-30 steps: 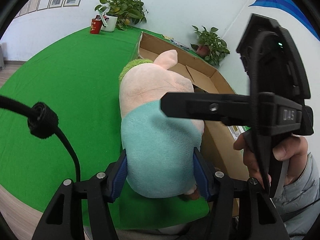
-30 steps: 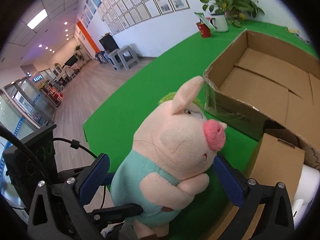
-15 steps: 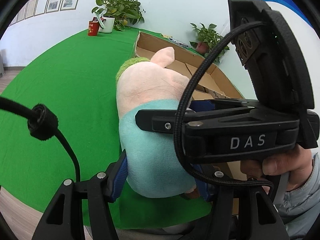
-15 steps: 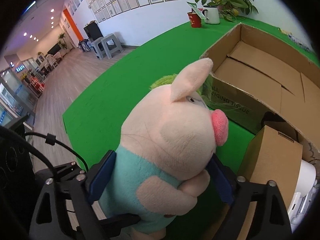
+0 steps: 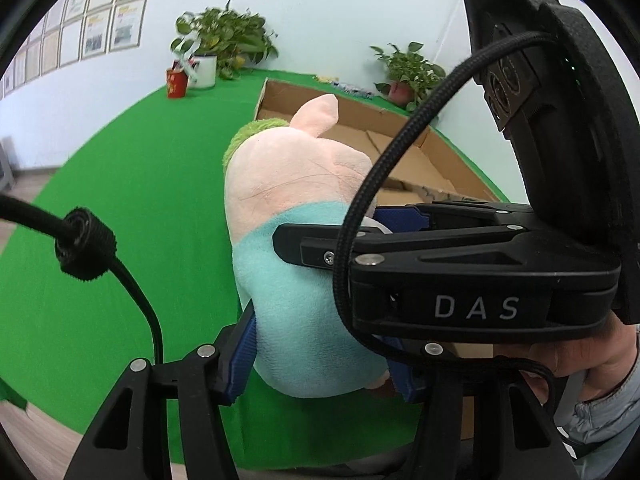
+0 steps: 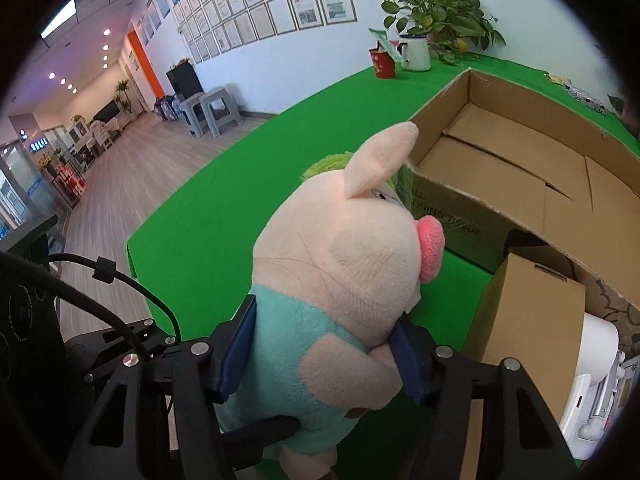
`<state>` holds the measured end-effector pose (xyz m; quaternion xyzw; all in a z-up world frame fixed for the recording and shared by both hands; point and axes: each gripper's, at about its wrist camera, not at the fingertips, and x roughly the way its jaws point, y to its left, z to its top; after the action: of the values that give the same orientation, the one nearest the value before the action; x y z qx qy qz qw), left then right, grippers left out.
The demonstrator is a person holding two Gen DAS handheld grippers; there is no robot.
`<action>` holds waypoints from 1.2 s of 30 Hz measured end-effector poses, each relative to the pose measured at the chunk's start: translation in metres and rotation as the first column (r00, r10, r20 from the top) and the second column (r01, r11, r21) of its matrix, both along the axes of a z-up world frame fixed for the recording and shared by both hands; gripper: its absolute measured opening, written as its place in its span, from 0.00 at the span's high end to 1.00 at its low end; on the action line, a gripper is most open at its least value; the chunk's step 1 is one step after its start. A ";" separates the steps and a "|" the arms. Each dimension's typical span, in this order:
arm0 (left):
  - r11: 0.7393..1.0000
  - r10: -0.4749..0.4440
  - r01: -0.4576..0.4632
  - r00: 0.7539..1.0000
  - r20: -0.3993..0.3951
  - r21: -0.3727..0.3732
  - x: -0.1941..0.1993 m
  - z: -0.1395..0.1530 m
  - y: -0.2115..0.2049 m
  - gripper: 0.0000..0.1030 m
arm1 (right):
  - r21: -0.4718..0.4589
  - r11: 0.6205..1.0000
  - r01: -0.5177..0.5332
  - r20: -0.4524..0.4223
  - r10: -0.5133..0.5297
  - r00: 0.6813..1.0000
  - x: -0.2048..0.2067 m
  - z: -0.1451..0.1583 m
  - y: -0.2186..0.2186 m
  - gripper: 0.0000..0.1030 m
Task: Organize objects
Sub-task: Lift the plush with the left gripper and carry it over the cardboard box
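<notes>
Since a second ago your right gripper has swung across the left wrist view and closed in on the plush pig, so both tools now bear on the same toy; from the left wrist camera, your left gripper has its blue pads pressed into the teal lower body from either side, narrowed to the toy's width and dimpling the fabric, while the right tool crosses just ahead of and above those fingers, its cable draped over the pig's flank; the cardboard box lies ahead and to the right of the fingers, open-topped, on the green table; from the right wrist camera, your right gripper likewise pinches the pig at the waist, one pad on its back and the other tucked under the chin and arm, with the head leaning forward past the fingertips; the box sits ahead and to the right, its near wall close to the snout, and a smaller carton stands just right of the right finger; to do this lift well, I judge you should keep both squeezes even, raise the two tools together so the soft body doesn't twist, clear the near wall with the feet, and mind that cable doesn't snag.
</notes>
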<state>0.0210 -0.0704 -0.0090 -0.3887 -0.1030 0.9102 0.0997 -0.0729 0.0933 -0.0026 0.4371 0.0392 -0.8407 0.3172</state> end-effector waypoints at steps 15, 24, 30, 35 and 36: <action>0.979 -0.165 0.123 0.946 -0.278 -0.162 -0.087 0.128 0.041 0.48 | -0.083 0.990 0.115 -0.331 -0.136 0.934 -0.038 0.115 0.034 0.46; 0.976 -0.173 0.127 0.944 -0.281 -0.175 -0.155 0.150 0.051 0.48 | -0.095 0.988 0.124 -0.352 -0.149 0.924 -0.082 0.130 0.044 0.46; 0.983 -0.146 0.123 0.972 -0.182 -0.133 -0.220 0.135 0.044 0.48 | -0.084 0.991 0.108 -0.261 -0.127 0.957 -0.130 0.108 0.042 0.47; 0.989 -0.112 0.108 0.993 -0.038 -0.096 -0.266 0.093 0.035 0.48 | -0.104 0.990 0.093 -0.112 -0.105 0.988 -0.177 0.063 0.045 0.47; 0.990 -0.108 0.106 0.994 -0.014 -0.091 -0.271 0.083 0.034 0.48 | -0.105 0.990 0.089 -0.087 -0.098 0.991 -0.184 0.052 0.045 0.47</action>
<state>-0.2497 -0.0367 0.0743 -0.3892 -0.0397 0.9108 0.1316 -0.2572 0.1382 0.0497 0.3829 -0.0094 -0.8747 0.2969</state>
